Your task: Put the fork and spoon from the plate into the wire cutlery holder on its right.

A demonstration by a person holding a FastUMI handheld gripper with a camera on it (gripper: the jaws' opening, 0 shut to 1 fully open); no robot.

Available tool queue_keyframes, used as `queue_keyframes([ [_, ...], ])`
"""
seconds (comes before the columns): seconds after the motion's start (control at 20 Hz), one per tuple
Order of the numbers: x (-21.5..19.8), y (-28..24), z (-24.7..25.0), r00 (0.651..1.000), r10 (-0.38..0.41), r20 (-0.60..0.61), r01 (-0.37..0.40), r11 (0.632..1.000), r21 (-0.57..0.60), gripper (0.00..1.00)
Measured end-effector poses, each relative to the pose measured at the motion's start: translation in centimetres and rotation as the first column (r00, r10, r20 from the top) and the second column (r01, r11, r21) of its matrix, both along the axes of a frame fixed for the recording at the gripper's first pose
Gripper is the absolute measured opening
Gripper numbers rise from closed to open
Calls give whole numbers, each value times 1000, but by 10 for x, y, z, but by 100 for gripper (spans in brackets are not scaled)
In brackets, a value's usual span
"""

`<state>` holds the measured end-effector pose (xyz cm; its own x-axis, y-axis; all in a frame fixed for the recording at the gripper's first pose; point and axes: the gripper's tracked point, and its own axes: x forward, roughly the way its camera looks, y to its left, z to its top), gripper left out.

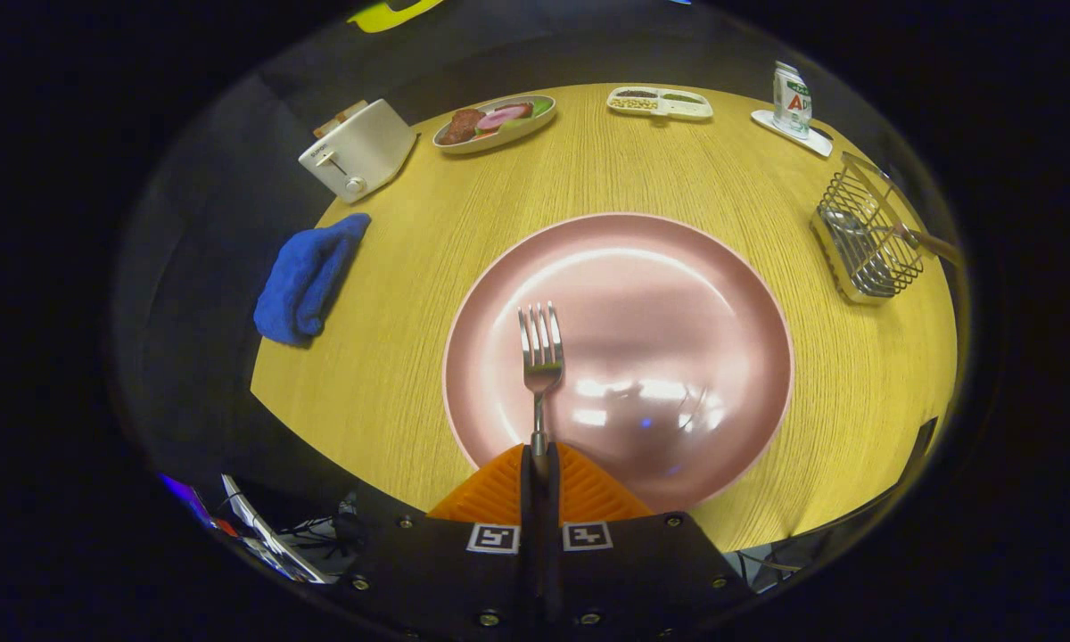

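A silver fork [540,357] points away from me over the pink plate [678,294], its handle pinched between my two fingers. My gripper [539,459] is shut on that handle, at the plate's near rim. The fork's tines sit over the plate's left half. The wire cutlery holder [865,234] stands on the wooden table to the right of the plate, well beyond my fingers. A spoon [843,227] lies inside it, its wooden handle sticking out to the right.
A blue cloth [308,278] hangs over the table's left edge. At the back stand a white toaster [357,150], a dish of food [495,122], a divided snack tray [660,102] and a can on a coaster [792,102].
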<state>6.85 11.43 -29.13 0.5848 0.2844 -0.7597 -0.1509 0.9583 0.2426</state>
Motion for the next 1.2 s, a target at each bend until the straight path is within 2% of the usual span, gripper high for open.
queue_keyframes([
  [0.25, 10, -7, 15, 1000, -17, 18, 16, 999, 28, 4],
  [0.5, 27, -35, 38, 996, -68, 55, 66, 997, 40, 3],
  [0.8, 44, -84, 72, 982, -152, 112, 147, 988, 57, 4],
  [1.2, 56, -163, 120, 944, -275, 184, 265, 961, 77, 4],
])
